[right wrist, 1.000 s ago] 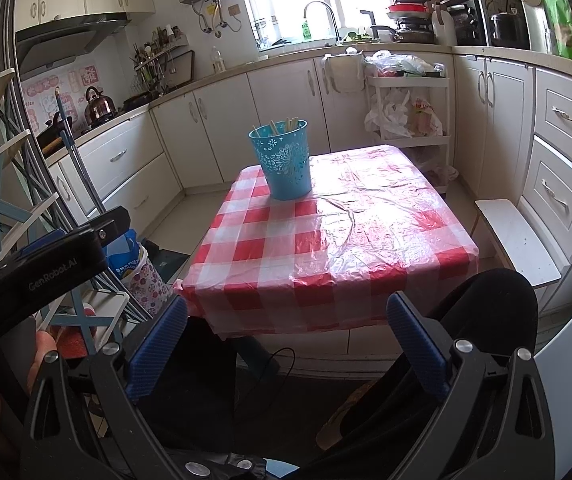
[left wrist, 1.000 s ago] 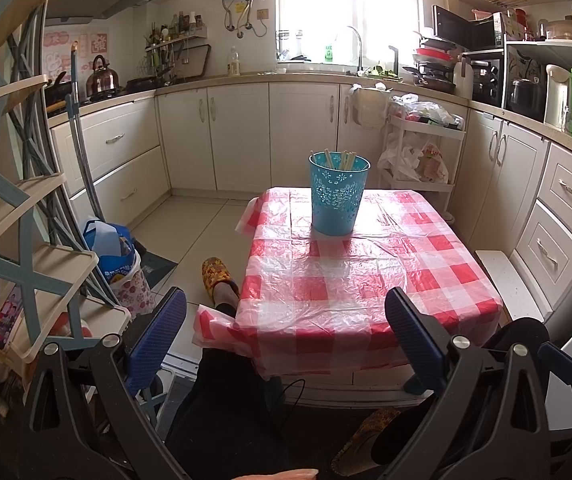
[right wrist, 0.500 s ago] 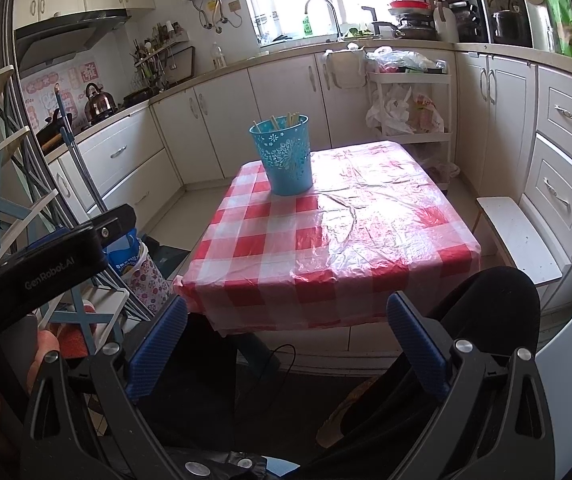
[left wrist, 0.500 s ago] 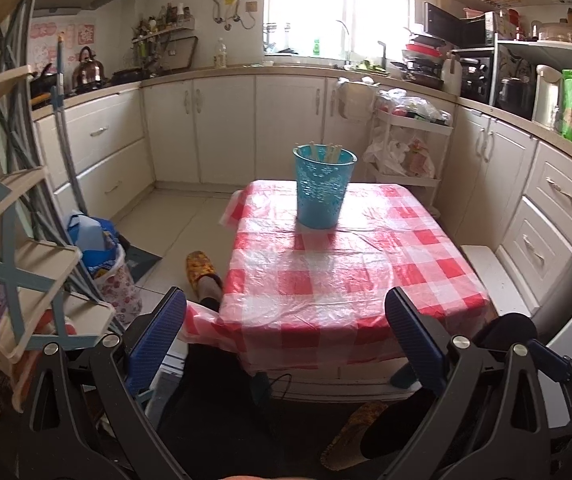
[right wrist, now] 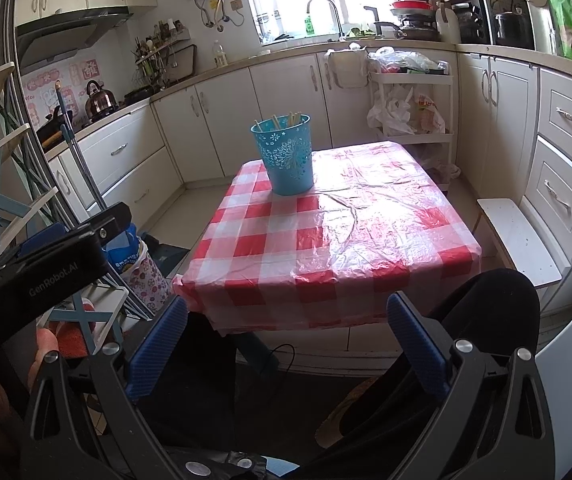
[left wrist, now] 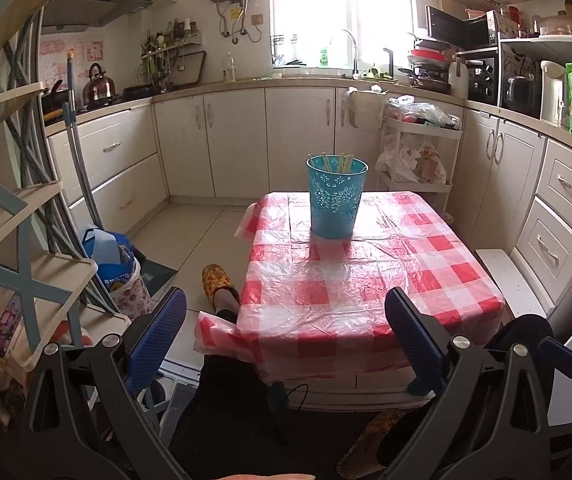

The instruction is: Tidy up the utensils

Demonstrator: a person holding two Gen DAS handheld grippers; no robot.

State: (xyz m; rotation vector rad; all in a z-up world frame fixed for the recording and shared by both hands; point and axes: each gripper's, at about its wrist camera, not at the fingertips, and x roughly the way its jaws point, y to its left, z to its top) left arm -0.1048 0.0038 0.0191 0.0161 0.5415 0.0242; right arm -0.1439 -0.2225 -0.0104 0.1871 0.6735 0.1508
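Observation:
A turquoise perforated bucket stands near the far edge of a small table with a red-and-white checked plastic cloth. Several pale chopsticks stick up inside it. My left gripper is open and holds nothing, well short of the table's near edge. My right gripper is likewise open and empty, low in front of the table. The left gripper's black body shows at the left of the right wrist view.
White kitchen cabinets run round the room. A white stool stands right of the table. A tiered rack and a floral bag crowd the left. The person's dark legs and a yellow slipper lie below the table.
The left wrist view swung slightly left and then back; the bucket sits near centre again. The right wrist view drew a little closer to the table. Both grippers stayed open.

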